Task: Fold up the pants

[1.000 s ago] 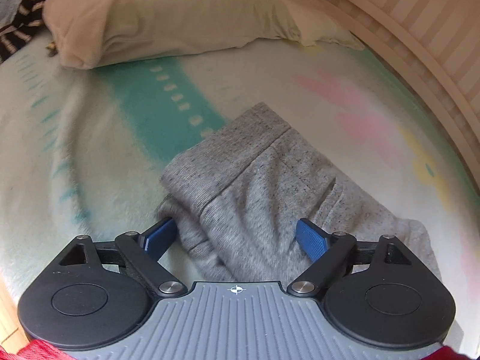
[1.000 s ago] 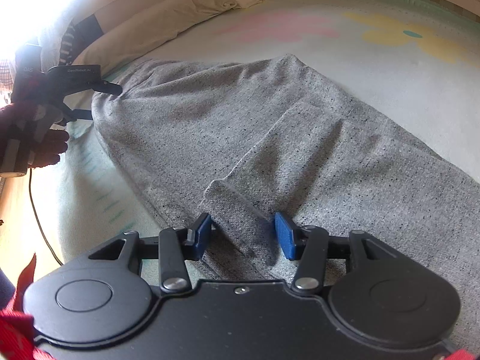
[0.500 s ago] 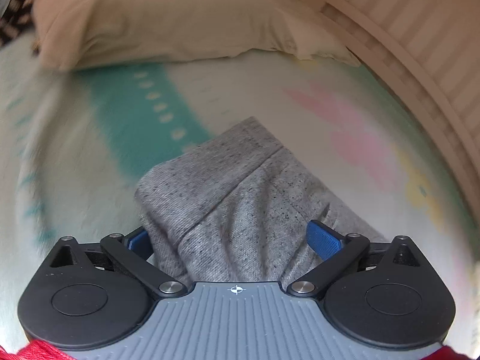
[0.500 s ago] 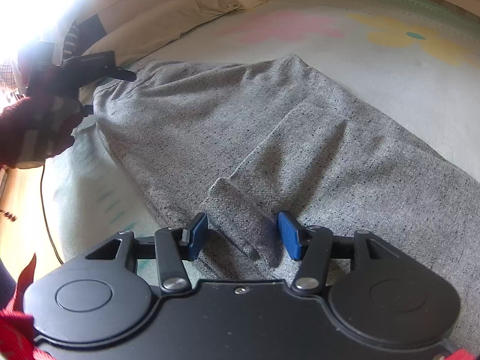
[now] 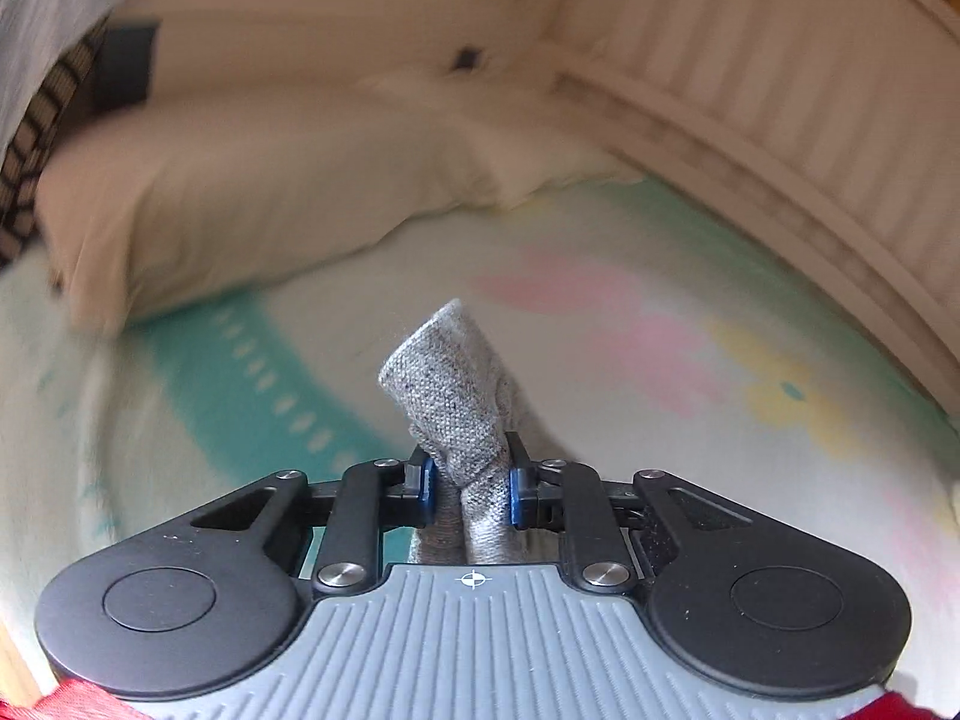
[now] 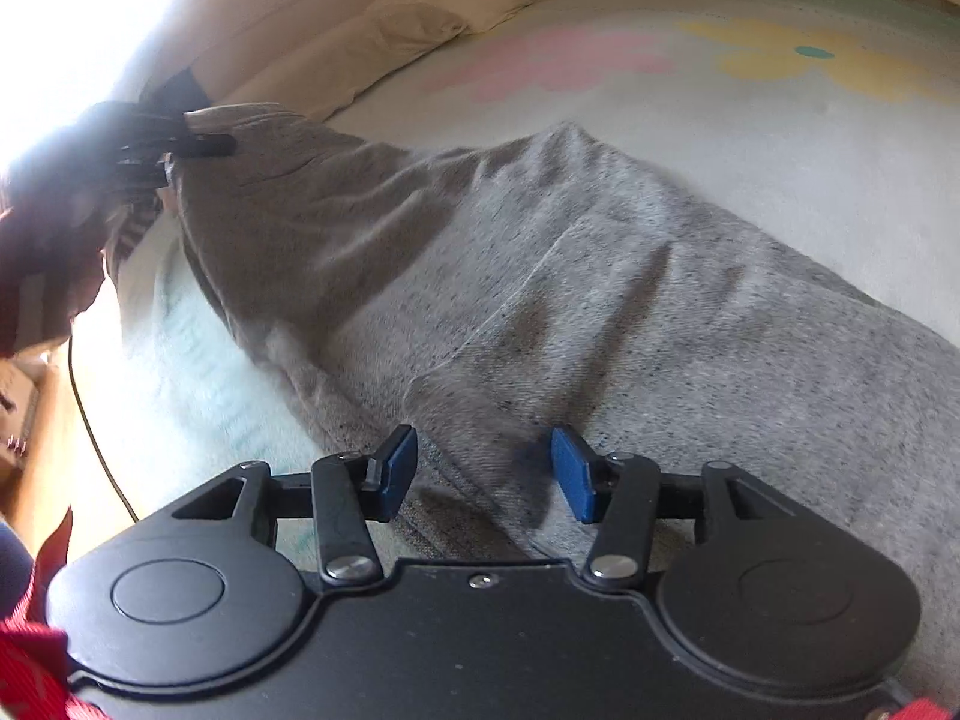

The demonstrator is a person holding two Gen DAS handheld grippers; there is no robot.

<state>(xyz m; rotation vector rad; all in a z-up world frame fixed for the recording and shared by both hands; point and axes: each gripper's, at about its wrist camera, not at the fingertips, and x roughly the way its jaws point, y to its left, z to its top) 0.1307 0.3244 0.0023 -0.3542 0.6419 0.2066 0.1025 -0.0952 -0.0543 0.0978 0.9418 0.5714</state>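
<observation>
A bed (image 5: 690, 276) with a pastel flowered blanket carries the grey pants (image 6: 630, 300). The left gripper (image 5: 468, 483) pinches a bunched corner at 12 o'clock; the right gripper (image 6: 483, 471) gapes wide over a folded edge. Soft, light, limp knit: best held at hems.

We see the grey pants (image 6: 600, 300) cut off at the right frame edge, the left gripper (image 6: 180, 150) washed out by glare, and the pillow (image 5: 240, 192) motion-blurred.
</observation>
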